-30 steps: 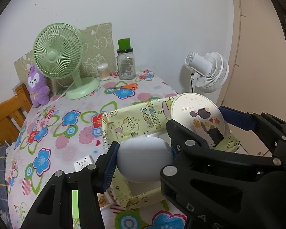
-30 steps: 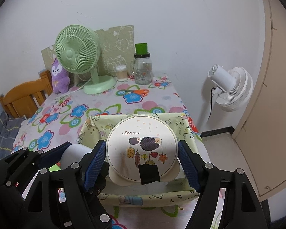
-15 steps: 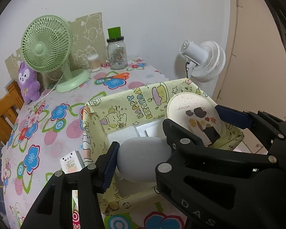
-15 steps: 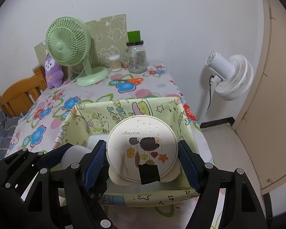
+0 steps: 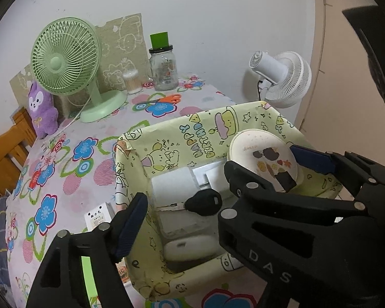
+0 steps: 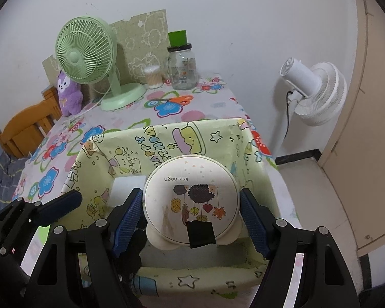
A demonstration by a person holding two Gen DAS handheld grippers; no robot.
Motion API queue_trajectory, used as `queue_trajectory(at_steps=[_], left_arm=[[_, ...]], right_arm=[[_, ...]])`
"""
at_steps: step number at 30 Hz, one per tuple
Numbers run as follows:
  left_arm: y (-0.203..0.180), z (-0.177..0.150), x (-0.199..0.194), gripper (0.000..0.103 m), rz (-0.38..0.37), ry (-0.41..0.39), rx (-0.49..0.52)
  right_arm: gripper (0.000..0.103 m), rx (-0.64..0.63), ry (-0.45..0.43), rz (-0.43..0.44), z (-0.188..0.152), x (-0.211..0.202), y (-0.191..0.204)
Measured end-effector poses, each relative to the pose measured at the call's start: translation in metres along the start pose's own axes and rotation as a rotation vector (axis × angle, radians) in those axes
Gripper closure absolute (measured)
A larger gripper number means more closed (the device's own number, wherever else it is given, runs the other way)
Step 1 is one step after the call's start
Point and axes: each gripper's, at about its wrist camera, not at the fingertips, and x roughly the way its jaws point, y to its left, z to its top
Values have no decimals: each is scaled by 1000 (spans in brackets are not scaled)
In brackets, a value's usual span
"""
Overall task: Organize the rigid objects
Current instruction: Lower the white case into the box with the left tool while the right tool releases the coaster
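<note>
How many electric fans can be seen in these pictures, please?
2. The green fan stands on the table near the wall, beside a purple plush toy. The white fan stands on the floor, right of the table. Others may be out of view.

Soft even indoor light, fisheye-warped dark corners

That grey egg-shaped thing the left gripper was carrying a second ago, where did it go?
The left gripper let it go: its jaws are opening, nothing between them, and the grey egg-shaped thing now lies inside the yellow box. Both grippers sank toward the box. The right gripper still clamps the round case.
</note>
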Motion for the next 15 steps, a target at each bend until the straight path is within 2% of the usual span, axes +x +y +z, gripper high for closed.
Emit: queue_trajectory(at_steps=[2,10,15], left_arm=[[1,1,1,19,9,-1,4],[3,3,4,19,9,-2,5],[2,3,3,16,-5,0,10]], right_arm=[[26,-6,-4,3,1,1,1],[25,-19,-11,15,5,6,2],[18,-19,-10,21,4,3,3]])
